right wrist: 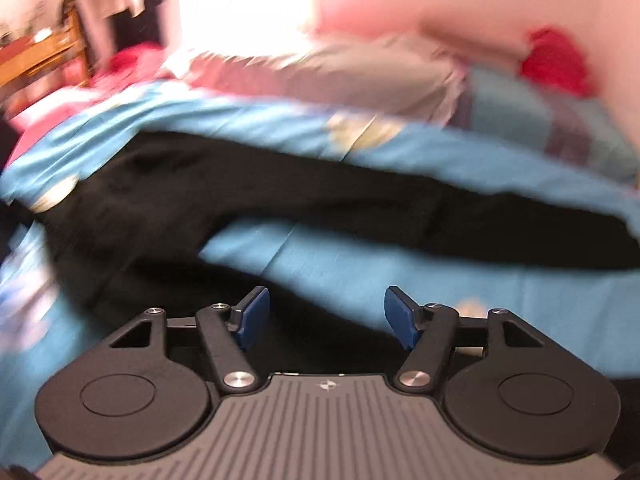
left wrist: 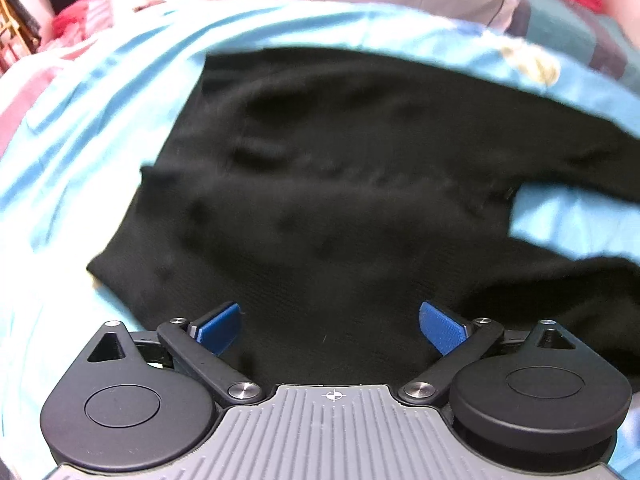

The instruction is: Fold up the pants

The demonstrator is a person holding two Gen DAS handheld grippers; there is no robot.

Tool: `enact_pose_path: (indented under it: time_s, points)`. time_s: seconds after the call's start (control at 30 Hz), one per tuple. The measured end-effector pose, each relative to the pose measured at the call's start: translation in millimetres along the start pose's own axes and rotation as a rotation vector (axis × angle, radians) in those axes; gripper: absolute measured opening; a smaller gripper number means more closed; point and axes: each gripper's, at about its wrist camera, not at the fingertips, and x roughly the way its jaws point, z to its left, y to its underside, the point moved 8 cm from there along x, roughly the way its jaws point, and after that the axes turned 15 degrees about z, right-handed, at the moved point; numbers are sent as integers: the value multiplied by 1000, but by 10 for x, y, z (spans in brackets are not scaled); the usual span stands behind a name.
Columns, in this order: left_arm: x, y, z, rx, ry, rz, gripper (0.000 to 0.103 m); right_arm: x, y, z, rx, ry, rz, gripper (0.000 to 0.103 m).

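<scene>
Black pants (left wrist: 340,168) lie spread on the blue bedsheet (left wrist: 80,128), directly ahead of & under the left gripper (left wrist: 330,326) jaws, legs trailing off to their right. Left jaws released, nothing btwn. Right gripper (right wrist: 326,316) jaws apart too, over a pant leg, gripping nothing; view blurred.

The black pants (left wrist: 320,168) lie spread flat across the light blue bedsheet (left wrist: 100,120), their two legs parted with a wedge of sheet between them.
</scene>
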Motion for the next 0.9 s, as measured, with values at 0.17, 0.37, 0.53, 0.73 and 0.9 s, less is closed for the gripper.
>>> enact_pose_path:
  time_s: [0.17,0.37,0.53,0.73,0.9]
  points:
    - [-33,-253,-399,92,30,-28,103,143,292,128,-147,-17,136,65]
    - [350,-401,-673,165,-35,25,103,235,394,115,-134,-106,234,49]
    - [414,-400,-515,66,78,86,103,-49,586,7,-153,-145,226,46]
    - [167,-314,-467,31,41,51,103,-169,396,-724,232,-72,86,54]
    - [30,-15,-402,30,43,26,103,148,443,-1109,308,4,121,2]
